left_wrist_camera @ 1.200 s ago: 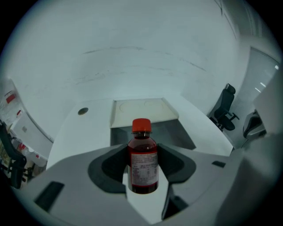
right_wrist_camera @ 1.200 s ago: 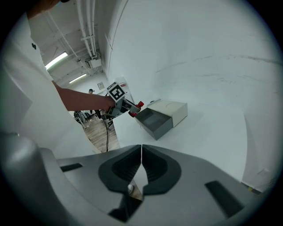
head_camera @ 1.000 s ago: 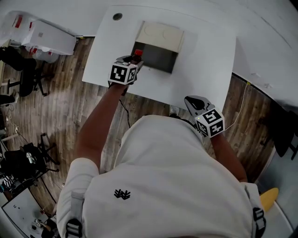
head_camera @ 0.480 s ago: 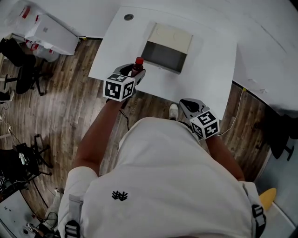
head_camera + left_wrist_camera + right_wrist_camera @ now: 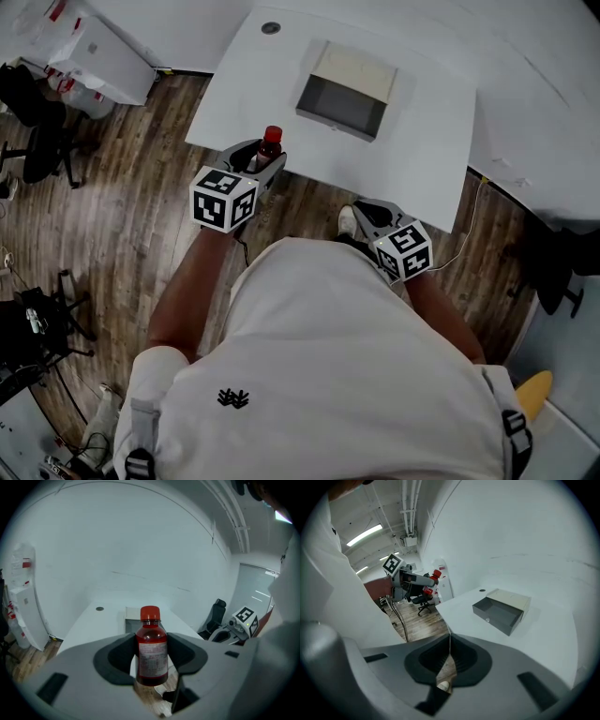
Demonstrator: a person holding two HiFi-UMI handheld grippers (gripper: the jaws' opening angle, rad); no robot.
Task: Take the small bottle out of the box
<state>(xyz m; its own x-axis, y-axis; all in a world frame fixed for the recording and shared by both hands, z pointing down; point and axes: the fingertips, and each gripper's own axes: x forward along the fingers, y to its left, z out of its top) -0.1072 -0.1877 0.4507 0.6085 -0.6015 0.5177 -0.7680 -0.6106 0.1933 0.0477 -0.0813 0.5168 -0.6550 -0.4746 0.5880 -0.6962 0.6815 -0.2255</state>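
A small bottle [image 5: 269,145] of red liquid with a red cap stands upright between the jaws of my left gripper [image 5: 259,165]. The jaws are shut on its body, and it hangs over the wooden floor just off the near edge of the white table [image 5: 427,141]. In the left gripper view the bottle [image 5: 151,651] fills the gap between the dark pads. The grey box [image 5: 345,90], an open drawer with a beige top, sits on the table and looks empty. My right gripper [image 5: 362,215] is near the person's body, its jaws shut with nothing between them [image 5: 449,654].
A round hole [image 5: 271,28] marks the table's far side. Black office chairs [image 5: 42,141] and a white cabinet [image 5: 105,58] stand on the floor to the left. A thin cable [image 5: 472,230] trails past the table's right corner. A shoe [image 5: 346,222] shows below the table edge.
My left gripper has pulled back with the bottle, away from the box and past the table's near edge. The right gripper has drifted slightly towards the body.
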